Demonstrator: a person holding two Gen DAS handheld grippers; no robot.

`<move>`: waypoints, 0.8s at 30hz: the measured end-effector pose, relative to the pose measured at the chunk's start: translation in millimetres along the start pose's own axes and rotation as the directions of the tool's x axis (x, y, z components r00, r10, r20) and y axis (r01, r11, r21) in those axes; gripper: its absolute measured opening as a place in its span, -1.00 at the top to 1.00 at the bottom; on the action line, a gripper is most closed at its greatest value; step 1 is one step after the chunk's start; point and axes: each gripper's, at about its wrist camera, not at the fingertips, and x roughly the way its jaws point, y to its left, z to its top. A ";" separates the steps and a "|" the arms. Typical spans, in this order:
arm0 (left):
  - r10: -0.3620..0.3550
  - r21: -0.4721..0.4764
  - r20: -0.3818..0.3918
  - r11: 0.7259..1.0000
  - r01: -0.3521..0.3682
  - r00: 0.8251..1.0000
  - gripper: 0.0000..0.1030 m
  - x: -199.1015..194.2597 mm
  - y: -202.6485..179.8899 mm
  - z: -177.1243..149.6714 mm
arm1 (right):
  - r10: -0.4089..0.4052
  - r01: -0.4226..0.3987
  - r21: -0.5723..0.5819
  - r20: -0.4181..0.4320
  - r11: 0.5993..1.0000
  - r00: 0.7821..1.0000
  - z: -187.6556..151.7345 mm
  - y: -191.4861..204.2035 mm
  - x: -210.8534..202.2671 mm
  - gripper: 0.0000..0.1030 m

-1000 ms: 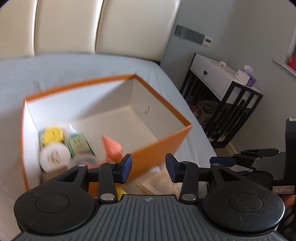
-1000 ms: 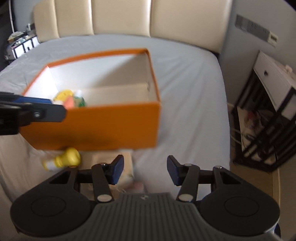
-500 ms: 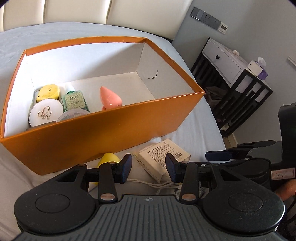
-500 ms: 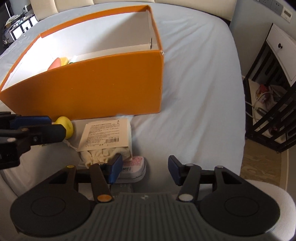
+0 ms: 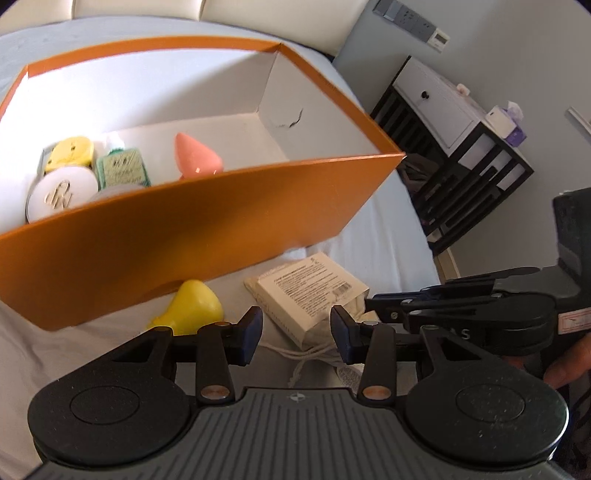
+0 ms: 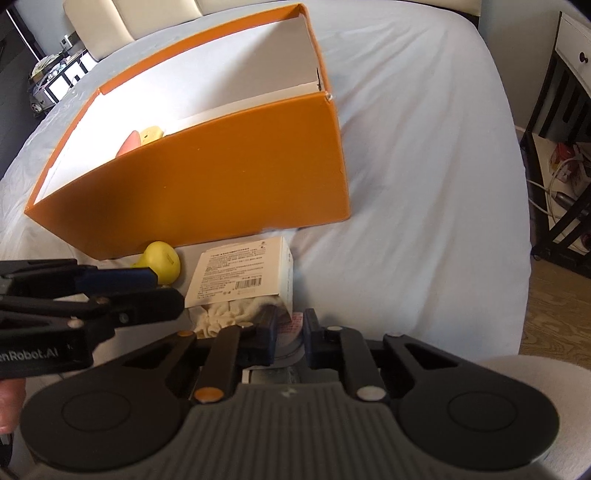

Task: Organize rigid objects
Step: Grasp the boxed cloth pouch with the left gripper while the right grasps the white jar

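Observation:
An orange box (image 5: 184, 229) stands open on the bed, holding a pink cone (image 5: 195, 158), a green packet (image 5: 123, 171), a yellow case (image 5: 70, 155) and a white round tin (image 5: 61, 192). In front of it lie a yellow pear-shaped piece (image 5: 192, 306), a white carton (image 6: 240, 273) and a cream drawstring pouch (image 6: 221, 314). My right gripper (image 6: 290, 332) is closing, its pads against a small pink-labelled round tin (image 6: 291, 325) just below the carton. My left gripper (image 5: 295, 334) hangs open over the sheet between the yellow piece and the carton, nothing between its fingers.
A white-and-black bedside table (image 5: 461, 122) stands to the right of the bed, with wooden floor (image 6: 554, 314) beyond the mattress edge. A cream headboard (image 5: 258, 14) runs behind the box. The sheet (image 6: 406, 166) to the right of the box is bare.
Both grippers have sunk and tipped down toward the items in front of the box. The right jaws have closed from wide apart onto the small round tin. The left jaws kept their width.

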 end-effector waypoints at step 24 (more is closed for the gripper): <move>-0.162 -0.392 -0.070 0.912 0.123 0.984 -0.44 63.9 34.1 14.6 | -0.083 0.083 0.039 0.011 0.996 0.996 5.6 1.3 10.9 0.98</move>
